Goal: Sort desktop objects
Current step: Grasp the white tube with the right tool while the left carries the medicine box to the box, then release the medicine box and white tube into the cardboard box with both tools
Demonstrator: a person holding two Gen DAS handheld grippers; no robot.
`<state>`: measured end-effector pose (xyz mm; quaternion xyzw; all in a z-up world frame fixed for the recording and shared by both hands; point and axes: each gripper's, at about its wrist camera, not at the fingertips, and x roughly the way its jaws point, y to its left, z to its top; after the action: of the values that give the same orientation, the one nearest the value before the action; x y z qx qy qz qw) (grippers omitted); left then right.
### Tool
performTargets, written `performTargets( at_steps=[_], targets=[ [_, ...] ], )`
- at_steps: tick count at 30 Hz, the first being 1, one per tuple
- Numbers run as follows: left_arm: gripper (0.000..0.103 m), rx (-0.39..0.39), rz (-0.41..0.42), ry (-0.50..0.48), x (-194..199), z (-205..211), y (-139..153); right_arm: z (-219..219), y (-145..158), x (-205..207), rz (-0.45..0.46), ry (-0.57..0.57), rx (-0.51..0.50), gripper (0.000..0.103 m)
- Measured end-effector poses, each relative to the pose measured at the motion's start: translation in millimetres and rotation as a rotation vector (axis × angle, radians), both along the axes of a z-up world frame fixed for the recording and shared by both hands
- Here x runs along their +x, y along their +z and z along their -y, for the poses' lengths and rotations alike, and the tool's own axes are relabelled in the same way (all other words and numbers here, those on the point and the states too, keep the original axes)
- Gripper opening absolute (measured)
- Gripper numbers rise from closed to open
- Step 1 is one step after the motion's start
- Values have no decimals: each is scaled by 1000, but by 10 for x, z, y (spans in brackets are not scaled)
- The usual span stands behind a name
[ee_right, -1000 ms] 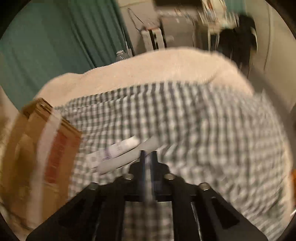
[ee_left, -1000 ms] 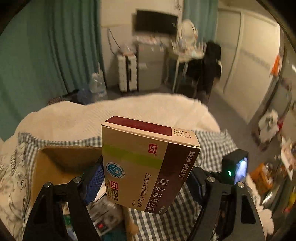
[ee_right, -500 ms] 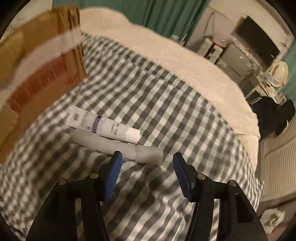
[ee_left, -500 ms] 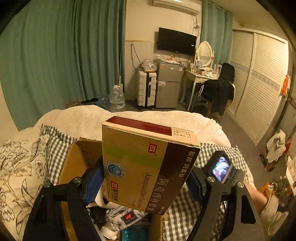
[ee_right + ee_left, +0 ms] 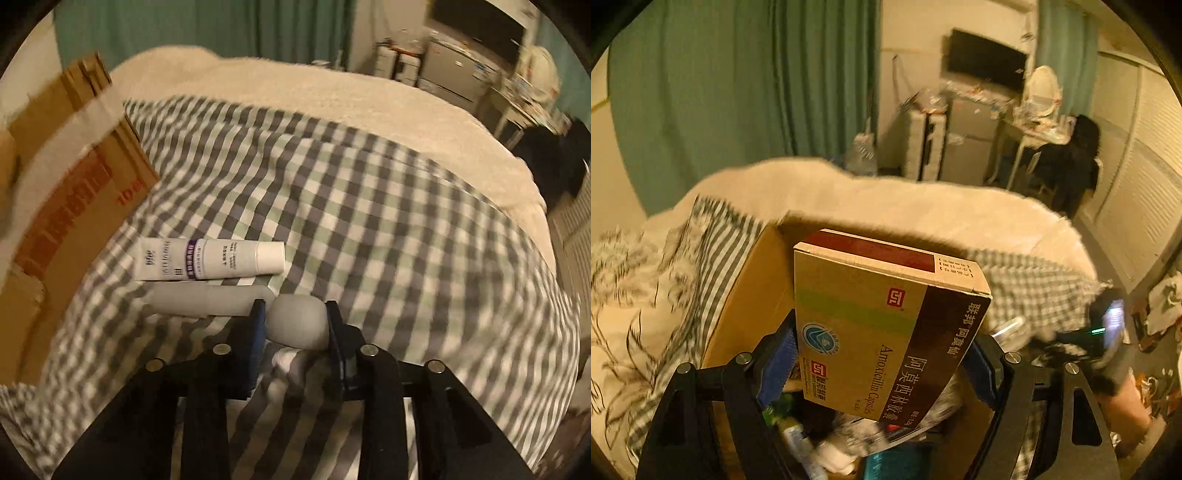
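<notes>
My left gripper (image 5: pixel 879 360) is shut on a tan and maroon Amoxicillin medicine box (image 5: pixel 871 325), held tilted above an open cardboard box (image 5: pixel 750 295) with several small items inside. On the checked bed cover (image 5: pixel 369 221), my right gripper (image 5: pixel 294 315) has its jaws closing around the rounded head of a grey wand (image 5: pixel 297 325), and both blue pads touch that head. The wand's handle (image 5: pixel 207 301) stretches left along the cover. A white tube with a purple band (image 5: pixel 210 258) lies just beyond it, parallel to the handle. The cardboard box (image 5: pixel 74 184) stands at the left of the right wrist view.
A cream blanket (image 5: pixel 886 199) covers the far half of the bed, and a floral pillow (image 5: pixel 624 295) lies left of the cardboard box. Green curtains, a suitcase, a small fridge and a desk stand across the room. The right hand-held gripper (image 5: pixel 1108 332) shows at the left wrist view's right edge.
My left gripper carried the medicine box over the open cardboard box and lower. My right gripper opened, sank onto the cover and closed around the grey wand's head.
</notes>
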<state>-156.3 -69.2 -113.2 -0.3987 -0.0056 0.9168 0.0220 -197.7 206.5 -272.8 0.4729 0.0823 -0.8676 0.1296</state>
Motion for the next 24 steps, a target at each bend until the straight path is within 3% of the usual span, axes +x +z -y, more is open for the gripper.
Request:
performTargets(
  at_steps=[4, 8, 11, 17, 22, 24],
  targets=[
    [84, 14, 38, 56, 10, 202, -116, -73, 324, 242, -61, -51, -38, 22],
    [101, 10, -2, 80, 116, 283, -10, 45, 759, 448, -144, -80, -67, 21],
    [101, -8, -49, 72, 250, 307, 140, 199, 1085, 540, -210, -103, -124, 22],
    [103, 46, -92, 70, 514, 517, 482, 640, 1744, 711, -310, -56, -204, 22],
    [103, 39, -141, 67, 730, 684, 776, 1103, 2089, 839, -356, 15, -212, 24],
    [103, 34, -158, 71, 806, 751, 871, 1305, 2158, 885, -358, 41, -220, 30]
  ],
)
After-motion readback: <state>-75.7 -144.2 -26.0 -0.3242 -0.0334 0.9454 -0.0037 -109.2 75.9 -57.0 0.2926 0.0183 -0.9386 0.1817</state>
